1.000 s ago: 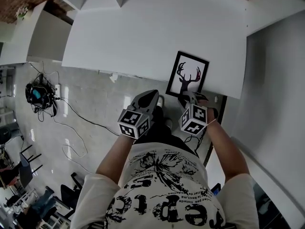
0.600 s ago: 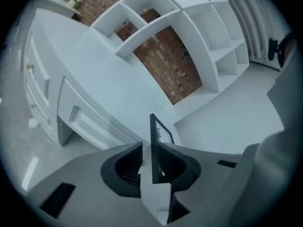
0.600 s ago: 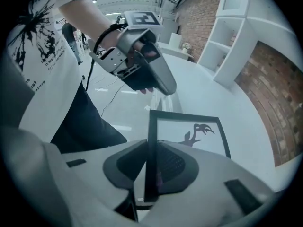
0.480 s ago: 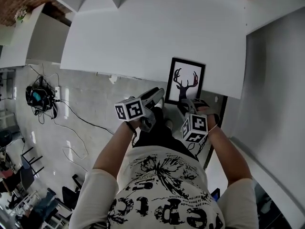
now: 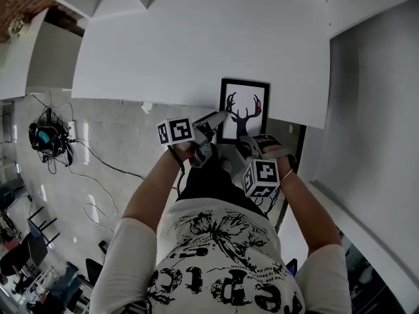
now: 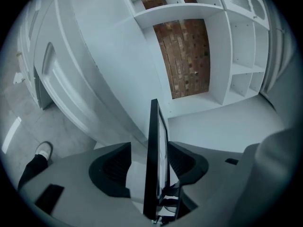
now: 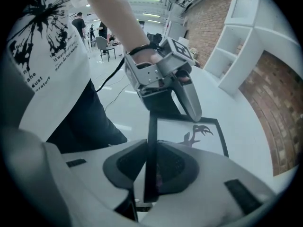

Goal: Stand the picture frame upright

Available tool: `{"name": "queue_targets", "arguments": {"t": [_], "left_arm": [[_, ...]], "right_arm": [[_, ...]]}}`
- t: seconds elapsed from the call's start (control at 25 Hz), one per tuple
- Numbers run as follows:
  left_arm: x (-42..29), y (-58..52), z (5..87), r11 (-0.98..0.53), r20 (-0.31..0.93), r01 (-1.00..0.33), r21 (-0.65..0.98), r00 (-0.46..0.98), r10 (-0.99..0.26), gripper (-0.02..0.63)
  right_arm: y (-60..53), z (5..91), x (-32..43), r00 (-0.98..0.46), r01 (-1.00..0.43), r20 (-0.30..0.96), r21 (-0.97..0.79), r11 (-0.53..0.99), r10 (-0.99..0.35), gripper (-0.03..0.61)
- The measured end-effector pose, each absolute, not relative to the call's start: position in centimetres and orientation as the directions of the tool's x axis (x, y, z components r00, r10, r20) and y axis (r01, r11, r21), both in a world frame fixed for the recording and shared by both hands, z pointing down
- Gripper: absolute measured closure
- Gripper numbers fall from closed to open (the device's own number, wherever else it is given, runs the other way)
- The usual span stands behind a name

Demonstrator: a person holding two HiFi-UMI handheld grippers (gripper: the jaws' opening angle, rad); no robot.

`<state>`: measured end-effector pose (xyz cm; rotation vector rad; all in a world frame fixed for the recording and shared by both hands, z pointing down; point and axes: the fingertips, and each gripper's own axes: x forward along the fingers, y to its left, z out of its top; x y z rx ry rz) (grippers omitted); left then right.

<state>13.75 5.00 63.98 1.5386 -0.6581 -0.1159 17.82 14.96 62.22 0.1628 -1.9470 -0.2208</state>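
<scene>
Head view: frame (image 5: pixel 244 110), an antler silhouette inside, sits at the near edge of the white table (image 5: pixel 196 38), about 1 o'clock from centre. Shirt (image 5: pixel 222 241) print is too warped to read. Grey glossy floor (image 5: pixel 118 129) with cables (image 5: pixel 98 157) at 9 o'clock.

Left gripper view: left gripper (image 6: pixel 150 162) jaws are spread and have just been opening, the frame's edge between them untouched. Brick wall (image 6: pixel 184 56) at 12, white shelves (image 6: pixel 241 60) at 2.

Right gripper view: right gripper (image 7: pixel 151 167) pinches the frame's near edge.

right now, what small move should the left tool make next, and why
Probably close the left tool on the black-rimmed picture frame with the antler print: its jaws have just been opening, the frame's edge stands between them untouched, and only the right tool clamps it.
</scene>
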Motion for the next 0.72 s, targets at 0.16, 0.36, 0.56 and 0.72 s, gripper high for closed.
{"name": "queue_targets", "arguments": {"t": [0.16, 0.36, 0.56, 0.72], "left_arm": [[14.8, 5.5, 64.8, 0.062, 0.307, -0.309, 0.949, 0.862, -0.404, 0.439], [15.5, 5.6, 64.3, 0.06, 0.287, -0.286, 0.956, 0.885, -0.367, 0.528], [15.9, 5.7, 64.2, 0.08, 0.263, -0.251, 0.965, 0.896, -0.359, 0.541], [15.9, 5.8, 64.4, 0.086, 0.26, -0.245, 0.966, 0.902, -0.346, 0.543]], "right_arm": [[15.0, 62.5, 17.6, -0.386, 0.002, 0.898, 0.232, 0.973, -0.214, 0.505], [14.7, 62.3, 17.0, -0.398, 0.009, 0.893, 0.234, 0.972, -0.211, 0.505], [14.8, 62.4, 17.2, -0.414, -0.011, 0.884, 0.236, 0.972, -0.219, 0.505], [14.8, 62.4, 17.2, -0.435, -0.065, 0.864, 0.249, 0.966, -0.252, 0.502]]}}
